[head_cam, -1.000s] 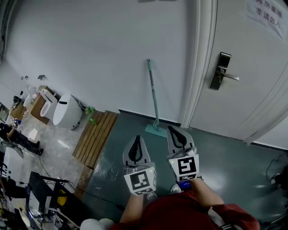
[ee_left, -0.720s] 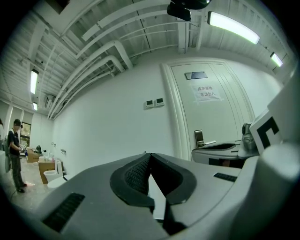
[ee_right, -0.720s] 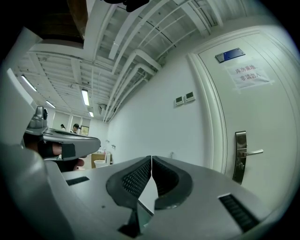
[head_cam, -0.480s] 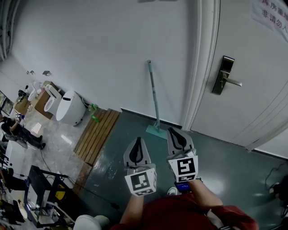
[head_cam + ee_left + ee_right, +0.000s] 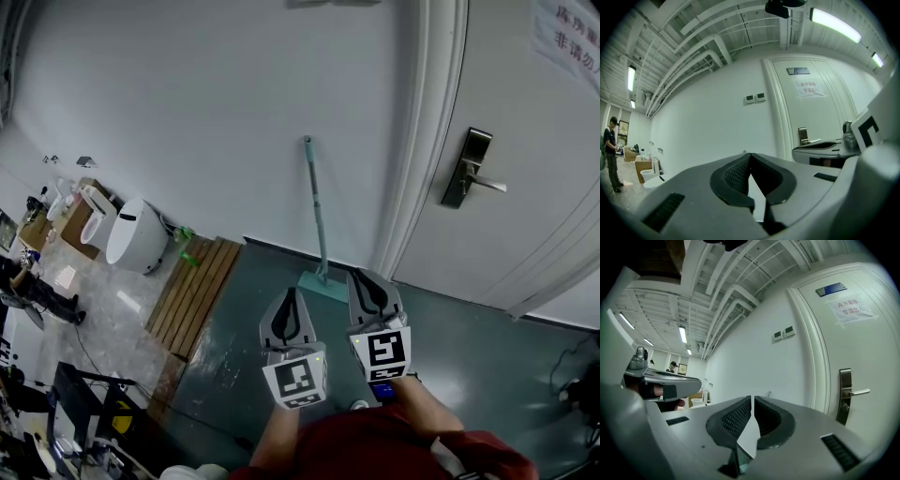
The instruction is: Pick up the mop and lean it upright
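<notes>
A teal mop (image 5: 317, 211) stands upright, its handle leaning against the white wall and its flat head (image 5: 322, 285) on the dark floor. In the head view both grippers are held side by side just in front of the mop head, apart from it. My left gripper (image 5: 289, 293) is shut with nothing in it, jaw tips touching (image 5: 750, 154). My right gripper (image 5: 364, 274) is shut and empty too, its tips meeting (image 5: 753, 397). The mop's handle tip (image 5: 768, 392) peeks over the right gripper's jaws.
A white door (image 5: 525, 169) with a metal lever handle (image 5: 466, 170) stands right of the mop. A wooden slat platform (image 5: 195, 289) and a white toilet (image 5: 127, 234) lie to the left. A person (image 5: 610, 154) stands far left.
The head view has shifted slightly; the mop still leans on the wall and both grippers stay shut and empty in front of it.
</notes>
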